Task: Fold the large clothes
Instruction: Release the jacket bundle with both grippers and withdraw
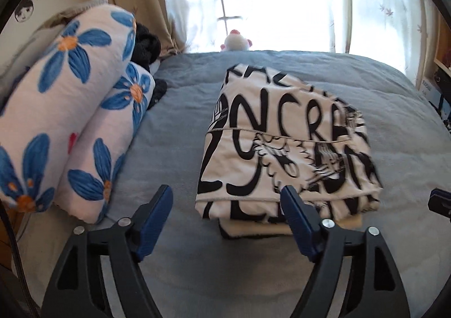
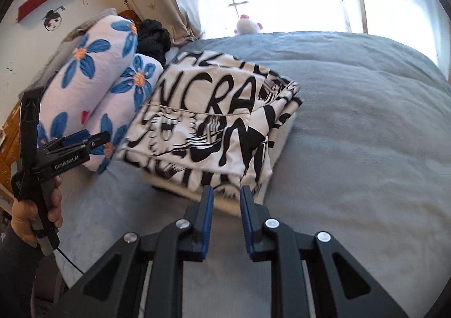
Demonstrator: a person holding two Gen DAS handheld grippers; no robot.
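Garment (image 1: 284, 143), white with black print, lies folded into a compact stack mid-bed (image 1: 394, 126), just beside the floral pillows (image 1: 70, 109). It looks nearly done, maybe finished.

Risks, as judged: the top layer overhangs the lower layers at the near edge, so a nudge or snag from either gripper could drag it off square or spring the fold open. The soft bedding could let the stack slump if pressed. A push to the left could shove it into the pillows.

Left gripper (image 1: 227, 206) is spread wide and holds nothing; its right finger sits over the garment's near edge, contact unclear. Right gripper (image 2: 225, 199) has its jaws narrowed to a small gap, tips at the stack's near edge. No cloth is seen between them, so it looks released, though touch can't be ruled out.
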